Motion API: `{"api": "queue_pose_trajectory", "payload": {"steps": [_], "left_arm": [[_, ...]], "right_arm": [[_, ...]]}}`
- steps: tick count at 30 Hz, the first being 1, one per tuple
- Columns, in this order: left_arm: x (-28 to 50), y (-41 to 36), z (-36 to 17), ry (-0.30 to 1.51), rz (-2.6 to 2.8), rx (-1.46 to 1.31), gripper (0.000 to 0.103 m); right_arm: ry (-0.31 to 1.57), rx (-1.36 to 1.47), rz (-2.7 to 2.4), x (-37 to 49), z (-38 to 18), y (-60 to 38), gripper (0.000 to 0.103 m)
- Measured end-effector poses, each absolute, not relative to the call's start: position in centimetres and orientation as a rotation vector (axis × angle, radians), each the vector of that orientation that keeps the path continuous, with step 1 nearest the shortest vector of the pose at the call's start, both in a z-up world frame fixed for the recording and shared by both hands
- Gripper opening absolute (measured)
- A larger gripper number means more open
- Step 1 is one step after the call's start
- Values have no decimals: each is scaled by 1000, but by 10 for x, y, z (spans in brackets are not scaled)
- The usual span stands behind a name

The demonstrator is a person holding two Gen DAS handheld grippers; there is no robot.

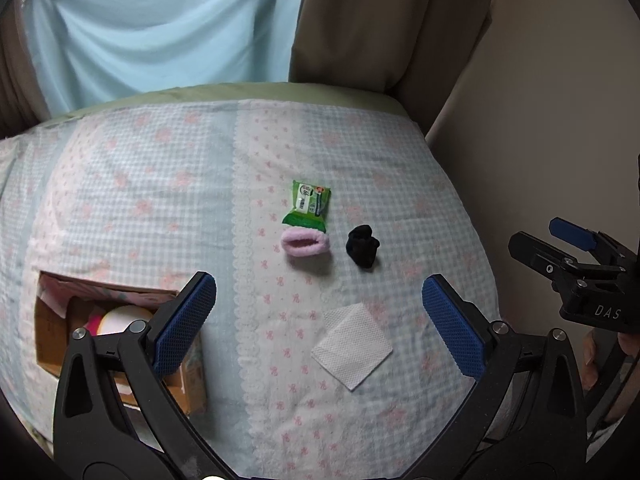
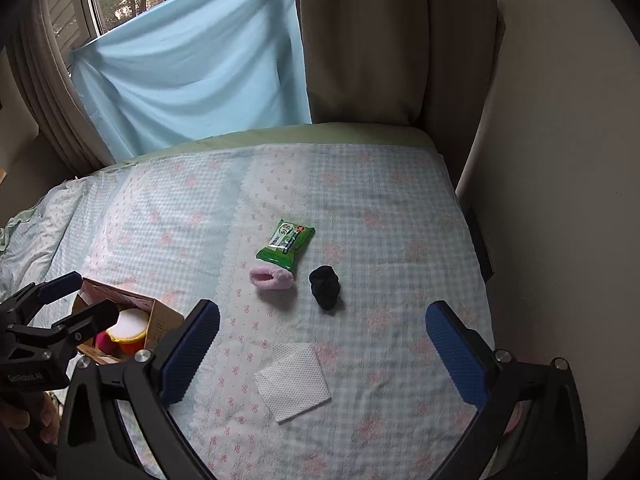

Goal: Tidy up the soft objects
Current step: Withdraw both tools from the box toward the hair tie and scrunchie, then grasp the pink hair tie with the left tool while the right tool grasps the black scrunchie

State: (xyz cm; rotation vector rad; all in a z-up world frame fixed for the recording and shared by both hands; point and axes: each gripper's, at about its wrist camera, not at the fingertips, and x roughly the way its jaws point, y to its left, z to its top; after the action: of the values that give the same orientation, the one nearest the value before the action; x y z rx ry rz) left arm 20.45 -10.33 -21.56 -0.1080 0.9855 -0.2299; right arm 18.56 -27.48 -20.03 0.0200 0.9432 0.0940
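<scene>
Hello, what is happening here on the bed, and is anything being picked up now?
A person holds two grippers above the bed; both are open and empty. The left gripper and right gripper hover over the white napkin. Beyond it lie a pink fuzzy item, a black sock and a green wipes pack. The cardboard box already holds some things.

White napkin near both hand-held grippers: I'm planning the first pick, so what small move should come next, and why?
Probably lower the open right hand-held gripper onto the white napkin. It lies flat and nearest, apart from the other items, and the cardboard box is open.
</scene>
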Motion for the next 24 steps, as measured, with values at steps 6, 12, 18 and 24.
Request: {"api": "queue_pose_trajectory", "payload": {"steps": [6, 12, 18, 24], "left_arm": [[266, -126, -292, 1040, -244, -140, 103], [314, -132, -379, 1058, -250, -160, 103], [342, -130, -448, 1078, -262, -218, 103], [353, -140, -481, 1058, -287, -192, 102]], "right_arm": [[946, -18, 114, 228, -252, -293, 103], [974, -26, 149, 264, -331, -297, 98], [997, -15, 191, 291, -400, -289, 93], [1006, -39, 220, 310, -453, -276, 83]]}}
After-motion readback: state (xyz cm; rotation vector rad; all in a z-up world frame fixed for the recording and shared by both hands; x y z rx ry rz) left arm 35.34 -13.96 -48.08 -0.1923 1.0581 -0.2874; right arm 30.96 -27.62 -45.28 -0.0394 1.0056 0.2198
